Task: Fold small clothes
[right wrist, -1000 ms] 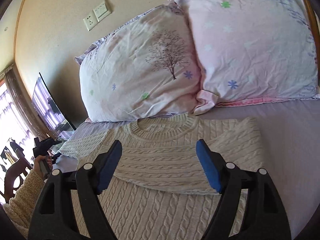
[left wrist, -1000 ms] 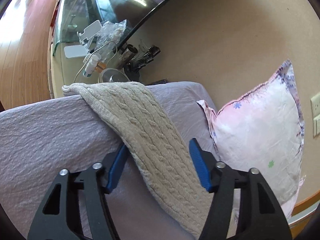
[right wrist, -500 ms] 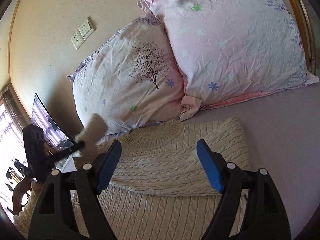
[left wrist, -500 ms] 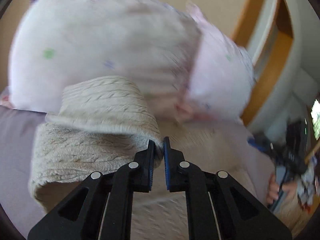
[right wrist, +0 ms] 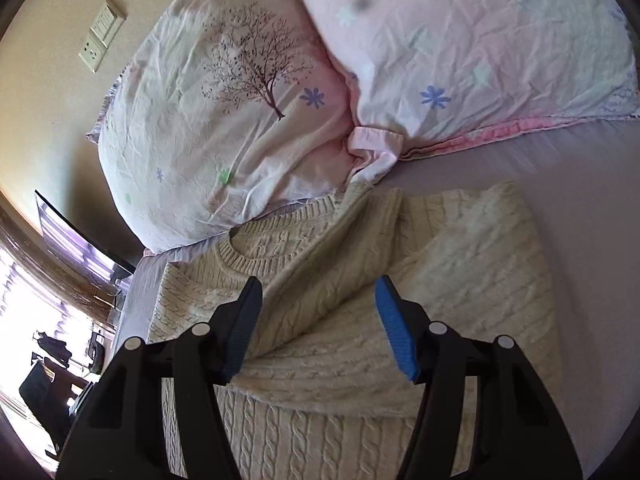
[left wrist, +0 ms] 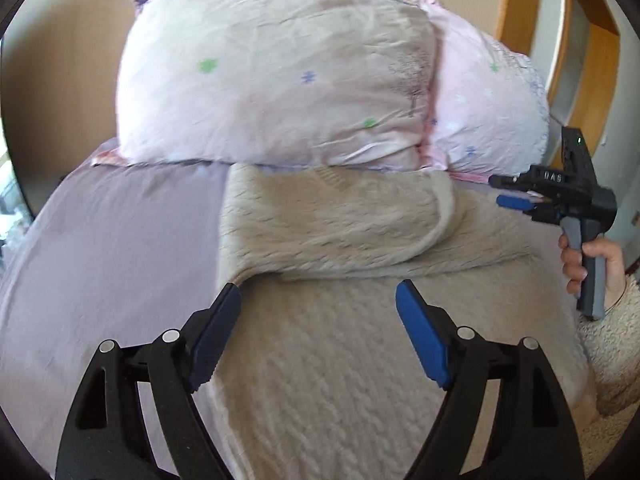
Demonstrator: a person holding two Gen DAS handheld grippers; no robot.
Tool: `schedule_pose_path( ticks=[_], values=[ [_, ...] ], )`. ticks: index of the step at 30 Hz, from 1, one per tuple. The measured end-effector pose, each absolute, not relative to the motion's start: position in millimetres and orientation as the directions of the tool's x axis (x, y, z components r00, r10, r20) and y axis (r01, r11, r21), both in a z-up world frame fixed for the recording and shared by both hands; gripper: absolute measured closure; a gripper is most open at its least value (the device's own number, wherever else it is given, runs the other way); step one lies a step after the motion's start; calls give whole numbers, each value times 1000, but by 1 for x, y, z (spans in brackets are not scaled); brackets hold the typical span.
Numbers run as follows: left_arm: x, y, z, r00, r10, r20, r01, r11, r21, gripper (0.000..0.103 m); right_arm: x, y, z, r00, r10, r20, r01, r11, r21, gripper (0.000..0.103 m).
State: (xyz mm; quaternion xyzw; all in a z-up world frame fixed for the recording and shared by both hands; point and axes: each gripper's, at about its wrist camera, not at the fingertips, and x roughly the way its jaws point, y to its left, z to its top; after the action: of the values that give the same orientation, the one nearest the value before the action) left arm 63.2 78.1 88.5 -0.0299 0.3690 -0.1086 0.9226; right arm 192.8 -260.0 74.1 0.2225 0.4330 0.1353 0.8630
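Both sleeves lie across the cream cable-knit sweater (right wrist: 360,320) on the bed (left wrist: 100,248); left tongs (left wrist: 318,312) and right tongs (right wrist: 318,308) hover spread, empty. Thick, floppy knit, probably best pinched at the hem corners

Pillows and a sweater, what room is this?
Most likely a bedroom: two floral pillows lean against the wall at the head of a bed with a lilac sheet, where a cream sweater lies partly folded.
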Motion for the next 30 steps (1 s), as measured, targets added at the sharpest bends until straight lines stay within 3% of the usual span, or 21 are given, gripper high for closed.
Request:
schedule_pose_path(
  ticks=[3,5,6,7,12,14,19,24,27,30],
  values=[
    [49,96,72,668,-176,-723,96,984,-151,21,227,-224,66,555,372,-744,-21,900,435,43],
    [41,109,62,643,-185,-743,65,980,-189,20,247,-212,50,517,292,-804,41,930,364,53],
    [38,112,58,635,-185,-750,52,979,-198,20,255,-210,41,497,272,-824,61,936,346,87],
    [35,116,55,629,-186,-755,44,978,-204,20,258,-213,34,488,280,-827,75,930,359,96],
    [23,127,45,623,-259,-738,69,958,-277,20,185,-267,70,719,333,-610,57,847,529,97],
    [19,131,40,620,-304,-724,83,942,-324,20,145,-295,74,757,309,-575,103,813,573,95],
    [7,131,39,635,-374,-676,127,914,-386,21,61,-353,51,726,276,-630,223,772,596,44],
    [-11,135,36,622,-470,-627,168,862,-479,32,-2,-390,23,643,349,-682,241,752,613,43],
    [-27,140,31,595,-564,-573,188,790,-583,44,-31,-389,14,601,482,-638,151,715,682,51],
    [-53,138,32,600,-580,-551,214,780,-589,52,-59,-373,7,531,632,-565,35,650,759,58]
  ],
)
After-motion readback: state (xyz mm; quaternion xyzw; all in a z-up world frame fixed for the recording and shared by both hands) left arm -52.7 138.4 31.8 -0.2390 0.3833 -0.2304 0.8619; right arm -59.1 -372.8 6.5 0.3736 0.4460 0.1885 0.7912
